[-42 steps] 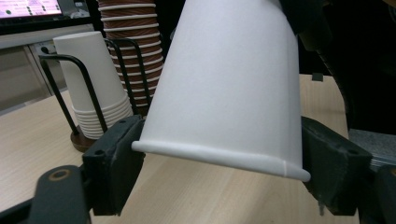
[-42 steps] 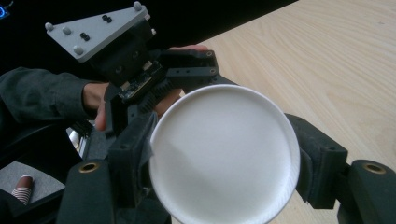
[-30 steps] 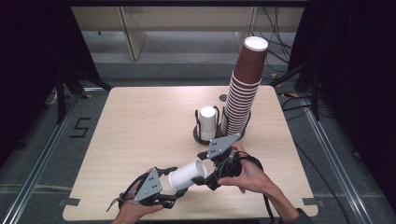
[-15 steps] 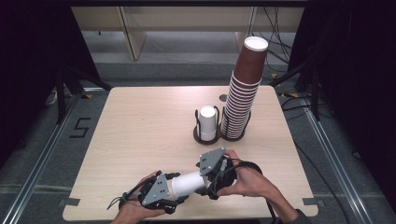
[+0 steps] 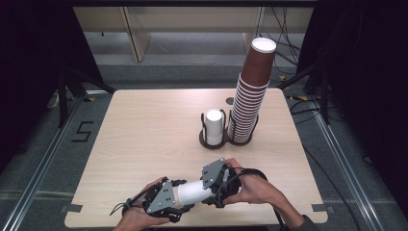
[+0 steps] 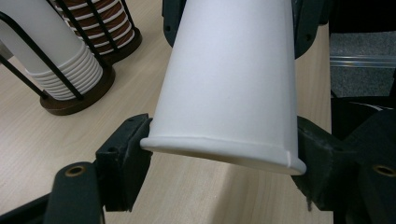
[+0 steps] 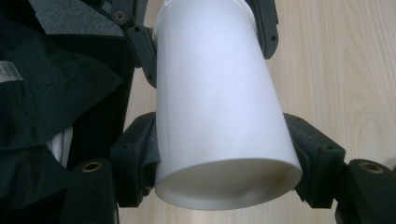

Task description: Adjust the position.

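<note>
Now, near the table's (image 5: pixel 144 125) six o'clock edge, a white paper cup (image 5: pixel 195 191) lies level above the wood, caught at both ends. Left gripper (image 5: pixel 179 197) clamped on the cup's rolled-rim end; in the left gripper view each pad presses a side of the rim (image 6: pixel 224 156), cup (image 6: pixel 229 79) running away toward twelve o'clock. Right gripper (image 5: pixel 211 186) clamped on the opposite, narrower end; its jaws have just been closing, with the cup between them. In the right gripper view the black pads sit tight against both flanks of the cup (image 7: pixel 215 102), whose base faces the camera at six o'clock, and the other gripper's jaws (image 7: pixel 205 28) hold the far end at twelve.

Left hand (image 5: pixel 139 216) enters at seven o'clock of the high view, right hand (image 5: pixel 257 190) at five.

Farther up the table, toward one o'clock from the held cup: a short stack of white cups (image 5: pixel 213 126) in a dark wire holder (image 5: pixel 211 140). Just beside it, at its three o'clock, a tall leaning stack of brown cups (image 5: pixel 250 96) in a second holder, white inside showing at the top. Both stacks well apart from the grippers.
</note>
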`<state>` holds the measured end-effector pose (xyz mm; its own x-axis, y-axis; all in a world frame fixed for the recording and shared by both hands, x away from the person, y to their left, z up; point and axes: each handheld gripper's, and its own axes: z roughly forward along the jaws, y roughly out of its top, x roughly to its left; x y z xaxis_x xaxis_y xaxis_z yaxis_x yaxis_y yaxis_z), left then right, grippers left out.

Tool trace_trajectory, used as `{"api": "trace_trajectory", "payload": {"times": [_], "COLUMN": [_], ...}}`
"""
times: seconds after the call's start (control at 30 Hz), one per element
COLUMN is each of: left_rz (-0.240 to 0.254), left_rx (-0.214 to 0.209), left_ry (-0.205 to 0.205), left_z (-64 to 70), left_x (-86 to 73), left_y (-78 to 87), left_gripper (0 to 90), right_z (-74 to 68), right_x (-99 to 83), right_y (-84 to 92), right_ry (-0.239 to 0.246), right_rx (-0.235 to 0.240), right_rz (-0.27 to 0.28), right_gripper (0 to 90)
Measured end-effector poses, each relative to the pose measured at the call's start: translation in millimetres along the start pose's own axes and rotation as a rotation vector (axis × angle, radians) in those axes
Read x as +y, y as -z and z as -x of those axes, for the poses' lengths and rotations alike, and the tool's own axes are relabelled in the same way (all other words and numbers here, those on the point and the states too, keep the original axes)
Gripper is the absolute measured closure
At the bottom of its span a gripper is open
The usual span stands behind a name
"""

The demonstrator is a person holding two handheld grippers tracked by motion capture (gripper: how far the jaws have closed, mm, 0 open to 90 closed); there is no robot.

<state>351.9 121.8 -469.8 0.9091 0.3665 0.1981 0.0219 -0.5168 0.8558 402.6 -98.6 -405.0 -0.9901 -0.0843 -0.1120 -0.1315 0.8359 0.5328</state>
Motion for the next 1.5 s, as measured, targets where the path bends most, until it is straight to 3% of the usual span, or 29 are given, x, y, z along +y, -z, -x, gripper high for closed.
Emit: {"api": "trace_trajectory", "payload": {"times": [0.1, 0.13, 0.17, 0.23, 0.27, 0.37, 0.4, 0.5, 0.6, 0.67, 0.73, 0.87, 0.97, 1.13, 1.2, 1.23, 1.27, 1.3, 1.4, 1.5], "left_rz": [0.010, 0.024, 0.045, 0.075, 0.147, 0.173, 0.193, 0.239, 0.285, 0.301, 0.309, 0.312, 0.318, 0.286, 0.267, 0.260, 0.221, 0.221, 0.154, 0.124], "left_rx": [-0.011, -0.013, -0.015, -0.016, -0.022, -0.028, -0.025, -0.025, -0.037, -0.033, -0.036, -0.032, -0.038, -0.044, -0.040, -0.037, -0.023, -0.023, -0.006, -0.002], "left_ry": [0.015, 0.022, 0.036, 0.063, 0.095, 0.098, 0.107, 0.139, 0.163, 0.172, 0.173, 0.156, 0.145, 0.121, 0.117, 0.115, 0.105, 0.105, 0.096, 0.091], "left_z": [-0.1, -0.5, -1.1, -2.6, -3.5, -4.5, -4.5, -5.8, -7.4, -6.6, -6.2, -4.3, -4.5, -4.7, -4.9, -4.8, -5.0, -5.0, -5.1, -3.7], "left_x": [-1.0, -1.9, -3.3, -5.2, -7.8, -8.9, -9.3, -10.5, -10.5, -9.2, -8.5, -6.9, -6.7, -4.6, -3.5, -3.5, -3.0, -3.0, -0.8, 0.9], "left_y": [-1.0, -1.1, -0.7, -0.1, 0.3, 2.0, 2.0, 3.1, 3.7, 4.8, 4.7, 5.1, 6.0, 7.3, 6.4, 5.8, 6.8, 6.8, 6.3, 6.2], "left_gripper": [22.6, 22.6, 21.1, 14.2, 14.6, 14.5, 14.6, 14.6, 14.6, 14.6, 14.6, 14.7, 20.1, 24.3, 26.2, 26.2, 26.9, 27.1, 27.3, 27.2], "right_z": [-0.5, -1.9, 0.3, 2.3, 3.3, 8.6, 9.0, 12.6, 14.6, 14.0, 14.3, 14.4, 14.1, 14.1, 14.8, 14.8, 12.5, 11.9, 6.6, 2.4], "right_x": [-0.5, -1.3, -1.4, -4.4, -5.7, -9.5, -13.6, -16.2, -19.4, -20.7, -20.8, -20.3, -20.5, -21.9, -21.7, -21.7, -19.3, -17.8, -11.6, -7.1], "right_y": [0.0, 0.7, 0.6, 3.1, 4.1, 6.1, 8.6, 10.7, 14.5, 15.5, 15.0, 11.4, 10.9, 9.9, 9.5, 9.5, 11.5, 11.0, 13.5, 13.5], "right_ry": [0.002, -0.025, 0.017, 0.023, 0.020, 0.039, -0.030, -0.011, -0.036, -0.066, -0.064, -0.065, -0.065, -0.071, -0.059, -0.059, -0.039, -0.022, -0.009, 0.007], "right_rx": [0.012, 0.017, 0.018, 0.028, 0.031, 0.034, 0.066, 0.080, 0.069, 0.101, 0.105, 0.124, 0.127, 0.121, 0.072, 0.072, 0.039, 0.018, -0.014, -0.037], "right_rz": [0.001, -0.001, 0.001, 0.018, 0.029, 0.055, 0.091, 0.127, 0.168, 0.194, 0.201, 0.210, 0.210, 0.189, 0.156, 0.156, 0.123, 0.111, 0.083, 0.055], "right_gripper": [34.1, 34.0, 33.9, 33.9, 33.9, 33.9, 33.9, 34.0, 34.0, 33.9, 33.9, 33.9, 33.9, 33.0, 26.7, 26.7, 23.9, 22.8, 21.4, 20.7]}}
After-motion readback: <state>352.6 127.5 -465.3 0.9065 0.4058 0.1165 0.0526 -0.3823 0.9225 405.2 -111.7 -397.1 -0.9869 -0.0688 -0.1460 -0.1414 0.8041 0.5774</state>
